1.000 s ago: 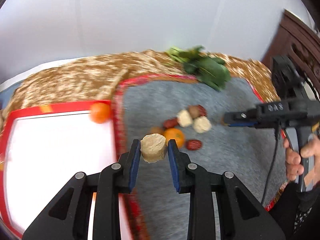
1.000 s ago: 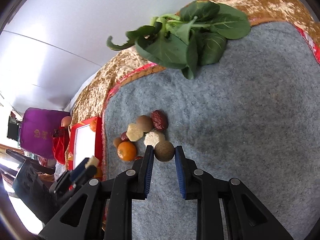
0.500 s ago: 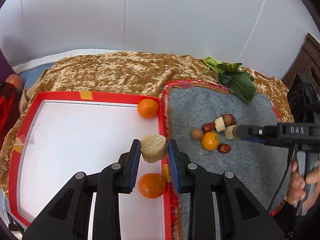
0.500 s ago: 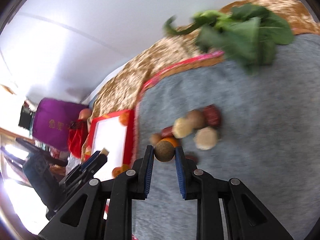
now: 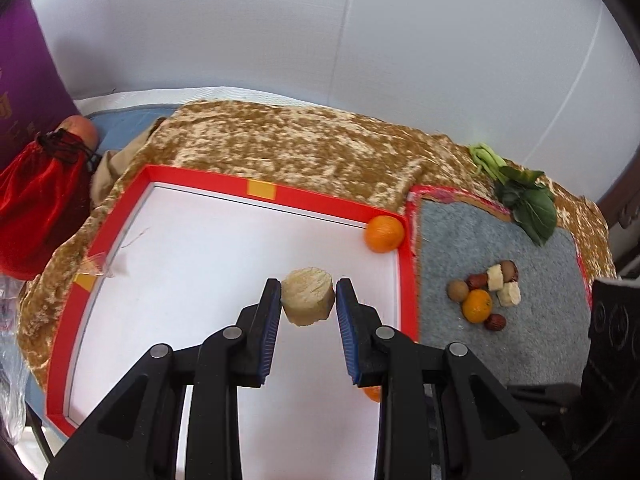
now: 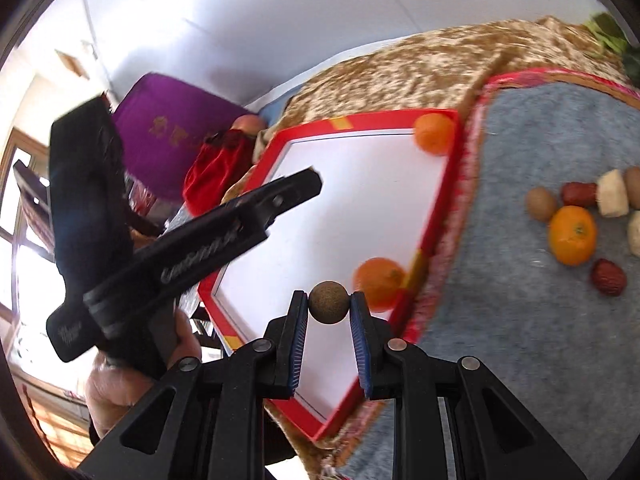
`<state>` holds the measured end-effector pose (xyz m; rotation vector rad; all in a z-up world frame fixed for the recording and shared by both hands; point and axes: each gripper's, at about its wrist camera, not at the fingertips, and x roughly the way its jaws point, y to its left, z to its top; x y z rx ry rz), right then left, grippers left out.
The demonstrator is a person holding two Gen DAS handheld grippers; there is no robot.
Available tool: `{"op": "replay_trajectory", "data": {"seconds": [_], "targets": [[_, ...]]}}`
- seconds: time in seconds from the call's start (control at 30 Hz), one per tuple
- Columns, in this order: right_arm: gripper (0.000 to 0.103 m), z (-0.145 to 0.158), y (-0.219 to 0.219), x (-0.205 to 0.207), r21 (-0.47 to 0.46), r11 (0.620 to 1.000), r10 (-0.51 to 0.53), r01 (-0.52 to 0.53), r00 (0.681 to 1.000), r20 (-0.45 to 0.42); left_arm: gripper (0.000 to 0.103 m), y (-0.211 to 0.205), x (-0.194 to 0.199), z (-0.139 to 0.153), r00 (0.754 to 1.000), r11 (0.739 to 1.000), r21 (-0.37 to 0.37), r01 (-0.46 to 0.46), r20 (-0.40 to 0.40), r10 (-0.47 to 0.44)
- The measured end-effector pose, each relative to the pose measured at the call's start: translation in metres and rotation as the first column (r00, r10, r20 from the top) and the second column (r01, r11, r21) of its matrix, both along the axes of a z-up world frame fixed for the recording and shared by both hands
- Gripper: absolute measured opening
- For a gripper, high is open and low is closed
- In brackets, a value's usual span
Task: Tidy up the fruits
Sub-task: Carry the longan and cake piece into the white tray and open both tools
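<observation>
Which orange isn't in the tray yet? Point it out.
The orange on the grey mat, among the dates and small brown fruits. The other two oranges already lie inside the red-rimmed tray.

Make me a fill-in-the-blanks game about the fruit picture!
1. The left hand-held gripper holds a pale chunk over the red-rimmed ____.
2. The right hand-held gripper pinches a small brown ____.
3. The tray already holds ____ oranges.
4. The leafy greens lie beside the ____ mat.

Answers: tray; ball; two; grey
</observation>
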<state>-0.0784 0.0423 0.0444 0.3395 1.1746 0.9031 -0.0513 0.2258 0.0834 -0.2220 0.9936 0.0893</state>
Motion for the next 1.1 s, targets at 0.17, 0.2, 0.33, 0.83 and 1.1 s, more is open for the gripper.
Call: {"op": "replay_trajectory", "data": {"seconds": [0.17,0.2,0.33,0.83,1.1], "targets": [[0.022,-0.009,0.014,-0.008,-0.051,0.998,0.044,-0.043,0.999,0.010,0.025,0.010,-0.001,-0.003,0.999,1.000,0.003,-0.030,-0.017,0.030],[0.022,-0.010,0.016,-0.008,-0.058,0.997,0.047,-0.046,0.999,0.011,0.025,0.011,-0.001,-0.004,0.999,1.000,0.003,-0.031,-0.020,0.031],[0.022,-0.014,0.024,-0.013,-0.083,0.994,0.070,-0.067,0.997,0.030,0.025,0.011,0.000,-0.007,0.999,0.999,0.004,-0.032,-0.032,0.032],[0.024,-0.016,0.037,-0.019,-0.138,0.985,0.117,-0.106,0.991,0.069,0.026,0.013,0.001,-0.023,0.993,0.998,0.027,-0.061,-0.104,0.063],[0.025,-0.013,0.036,-0.021,-0.146,0.983,0.124,-0.111,0.989,0.086,0.026,0.020,0.001,-0.025,0.986,0.994,0.010,-0.113,-0.123,0.114]]}}
